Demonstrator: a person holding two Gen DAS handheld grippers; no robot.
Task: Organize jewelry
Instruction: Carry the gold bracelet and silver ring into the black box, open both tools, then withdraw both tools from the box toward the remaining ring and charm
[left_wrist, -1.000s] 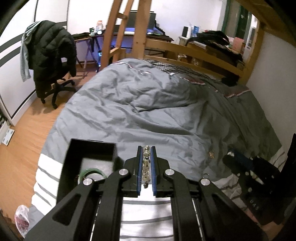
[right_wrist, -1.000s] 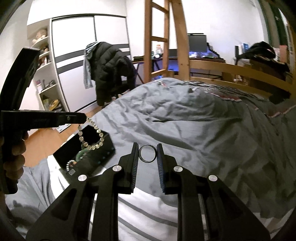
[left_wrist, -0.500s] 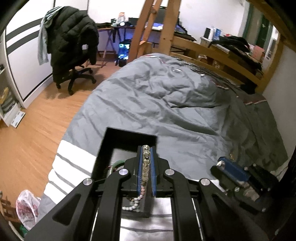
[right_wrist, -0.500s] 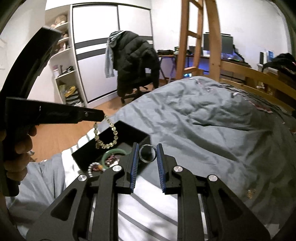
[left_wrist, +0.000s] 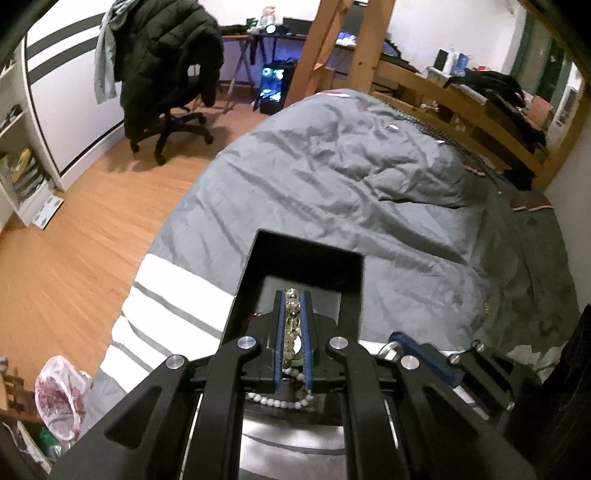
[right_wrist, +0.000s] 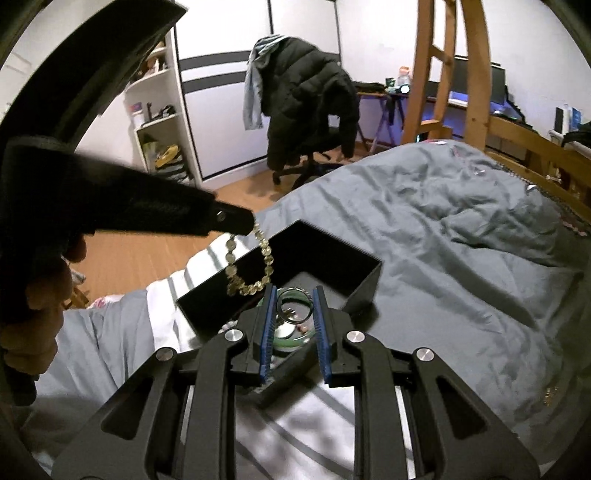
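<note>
While the left gripper (left_wrist: 293, 332) pinched a pale beaded bracelet (right_wrist: 251, 266) dangling over the open black box (right_wrist: 332, 254) on the grey duvet (right_wrist: 461, 221), the right gripper (right_wrist: 293, 325) clamped a dark ring (right_wrist: 294, 309) above the box's green bangle (right_wrist: 295, 341)

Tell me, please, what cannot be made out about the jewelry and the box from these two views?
- Left wrist view: most of the black box floor is hidden by the left gripper and its beaded bracelet.
- Right wrist view: the green bangle and small pieces under it are partly covered by the right gripper and its ring.
- Right wrist view: a small gold item on the duvet is too small to identify.
</note>
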